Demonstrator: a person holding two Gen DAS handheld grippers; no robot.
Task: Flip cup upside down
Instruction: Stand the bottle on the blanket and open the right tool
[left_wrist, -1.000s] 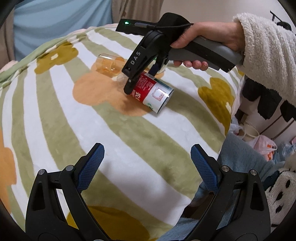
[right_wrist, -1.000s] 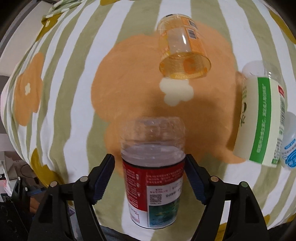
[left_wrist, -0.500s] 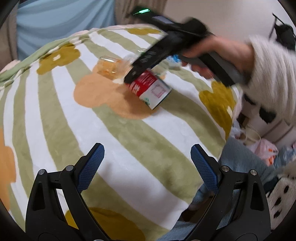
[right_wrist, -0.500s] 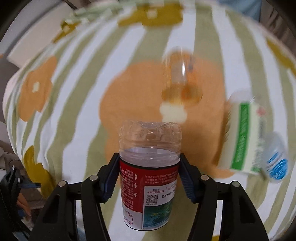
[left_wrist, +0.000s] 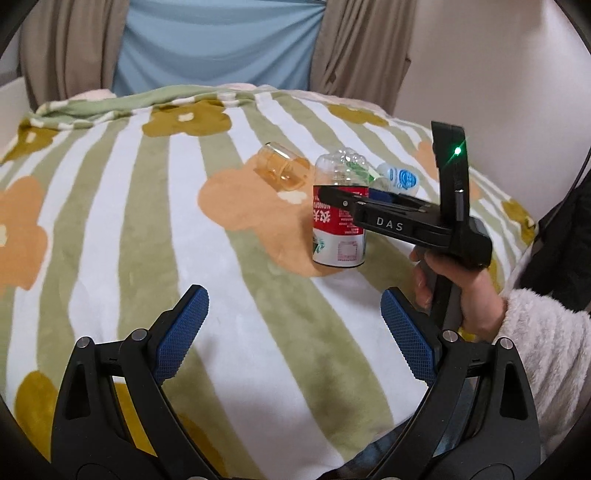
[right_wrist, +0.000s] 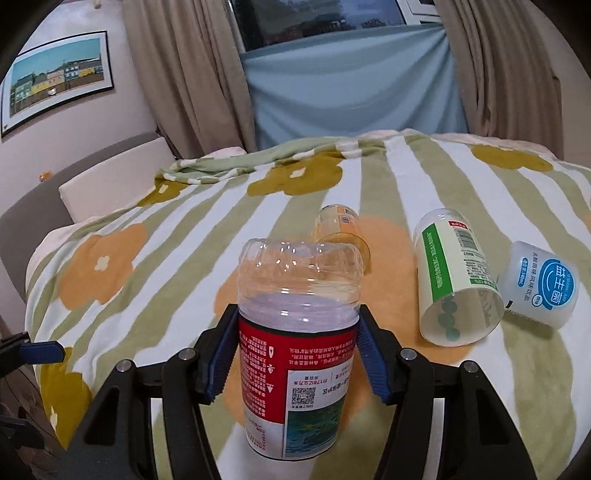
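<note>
The cup with the red label is a cut clear bottle. It stands upright with its closed clear end up and its open end down on the striped blanket. My right gripper is shut on its sides. In the left wrist view the cup stands mid-bed with the right gripper on it. My left gripper is open and empty, held back near the bed's front edge.
Three other cups lie on their sides behind: an orange clear one, a green-labelled one and a blue-labelled one. Curtains and a blue cloth hang behind the bed. A pillow lies at far left.
My right gripper closed on the lying red-label cup, lifted it and turned it upright, closed end up, open end on the blanket. The left gripper stayed open and rose a little.
</note>
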